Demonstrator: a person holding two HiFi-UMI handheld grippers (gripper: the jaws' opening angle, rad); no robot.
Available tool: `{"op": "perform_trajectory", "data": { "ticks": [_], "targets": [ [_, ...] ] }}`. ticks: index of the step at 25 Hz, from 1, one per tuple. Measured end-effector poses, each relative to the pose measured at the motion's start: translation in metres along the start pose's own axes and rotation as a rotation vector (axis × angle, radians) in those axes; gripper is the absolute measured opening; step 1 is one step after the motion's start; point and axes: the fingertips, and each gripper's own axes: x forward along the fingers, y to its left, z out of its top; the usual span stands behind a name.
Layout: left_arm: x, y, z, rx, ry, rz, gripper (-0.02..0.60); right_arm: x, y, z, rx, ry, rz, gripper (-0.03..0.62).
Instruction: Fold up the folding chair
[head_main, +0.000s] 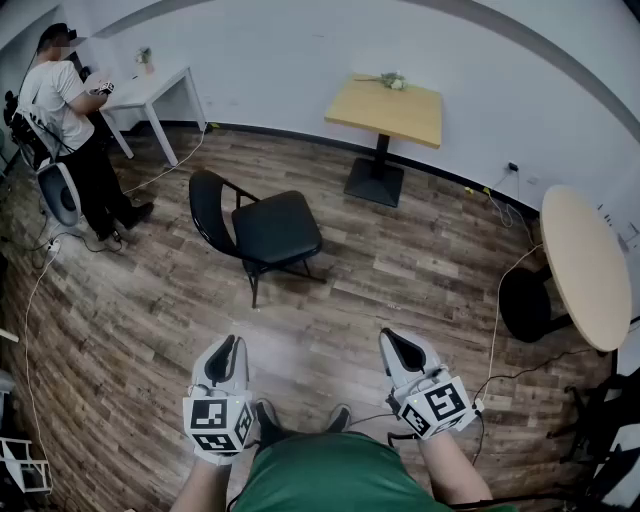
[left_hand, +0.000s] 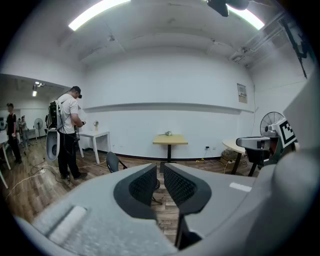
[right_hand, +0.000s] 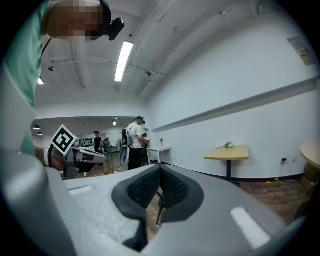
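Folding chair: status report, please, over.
Left gripper shut, empty; right gripper shut, empty. Folding chair unfolded, untouched, out ahead on the floor. Nothing between; person off left.

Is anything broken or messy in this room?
Nothing looks broken or spilled. The black folding chair stands upright and open on the wooden floor. Only loose white cables trail across it.

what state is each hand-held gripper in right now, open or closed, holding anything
left hand-held gripper: closed, holding nothing
right hand-held gripper: closed, holding nothing
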Motion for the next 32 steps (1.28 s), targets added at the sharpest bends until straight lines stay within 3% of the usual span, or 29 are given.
{"op": "perform_trajectory", "data": {
  "ticks": [7,12,14,18,20,22,26,29,32],
  "targets": [
    [-0.003,-0.024,0.005,0.002,-0.008,0.02,0.052,-0.017,-0.022,-0.006,0.027,-0.001,0.005,0.002],
    [-0.009,-0.027,0.002,0.006,-0.002,0.047,0.052,-0.023,-0.036,-0.003,0.0,-0.044,-0.049,0.002],
    [-0.01,-0.024,0.002,0.011,0.0,0.064,0.052,-0.022,-0.033,0.003,-0.073,-0.074,-0.042,0.002],
    [-0.011,-0.013,0.009,0.022,-0.007,0.104,0.052,-0.009,-0.001,0.023,-0.336,-0.157,0.085,0.002],
    [-0.01,-0.007,0.008,0.018,-0.002,0.12,0.052,-0.002,0.007,0.012,-0.515,-0.049,0.156,0.002],
    [-0.007,0.001,0.003,0.014,0.013,0.135,0.052,0.006,0.008,0.002,-0.619,0.037,0.185,0.001],
    [0.011,0.02,-0.01,0.005,0.053,0.138,0.052,0.036,-0.002,0.011,-0.574,-0.029,0.107,0.002],
    [0.038,0.035,-0.009,-0.006,0.058,0.111,0.052,0.067,-0.018,0.024,-0.364,-0.126,0.014,0.002],
    [0.068,0.056,-0.004,-0.03,0.056,0.084,0.052,0.093,-0.027,0.023,-0.356,-0.111,-0.01,0.002]
  ]
}}
